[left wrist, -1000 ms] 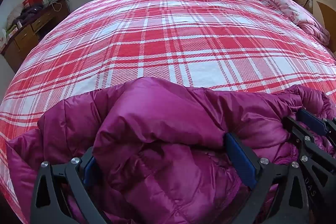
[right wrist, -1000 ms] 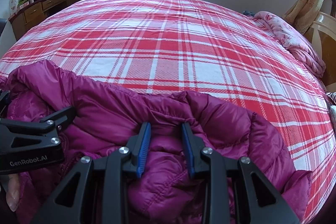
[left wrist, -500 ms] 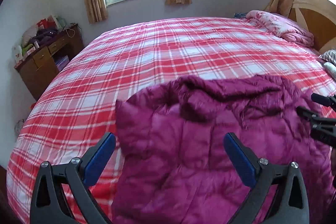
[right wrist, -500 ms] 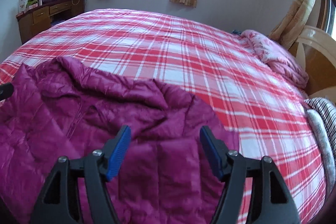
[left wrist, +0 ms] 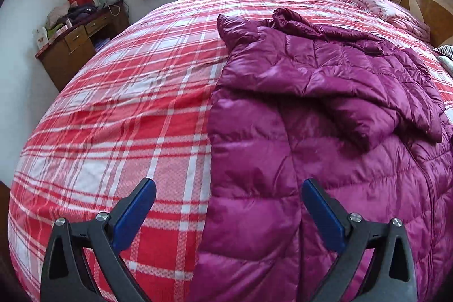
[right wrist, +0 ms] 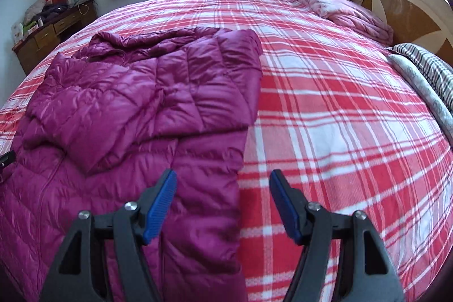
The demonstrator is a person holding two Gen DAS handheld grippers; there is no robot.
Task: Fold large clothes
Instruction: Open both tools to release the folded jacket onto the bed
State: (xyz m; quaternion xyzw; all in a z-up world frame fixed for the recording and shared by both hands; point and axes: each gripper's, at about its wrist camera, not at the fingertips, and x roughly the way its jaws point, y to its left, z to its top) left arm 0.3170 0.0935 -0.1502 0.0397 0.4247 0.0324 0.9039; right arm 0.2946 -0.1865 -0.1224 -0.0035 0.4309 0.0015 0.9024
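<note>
Left wrist view: both claws spread wide and empty above the bed.

Left claw (left wrist: 228,205) straddles the left edge of the magenta down jacket (left wrist: 325,115); right claw (right wrist: 223,198) straddles its right edge, nothing gripped. Jacket lies flat on the red plaid bedspread (right wrist: 339,104), both sleeves folded across its front. Pink quilt (right wrist: 348,13) lies near the headboard (right wrist: 410,4).

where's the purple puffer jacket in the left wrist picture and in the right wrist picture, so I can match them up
Left wrist: the purple puffer jacket fills the right half, on the plaid bedspread.
Right wrist: it fills the left half.
Shared landmark: the wooden dresser against the far left wall in both.
</note>
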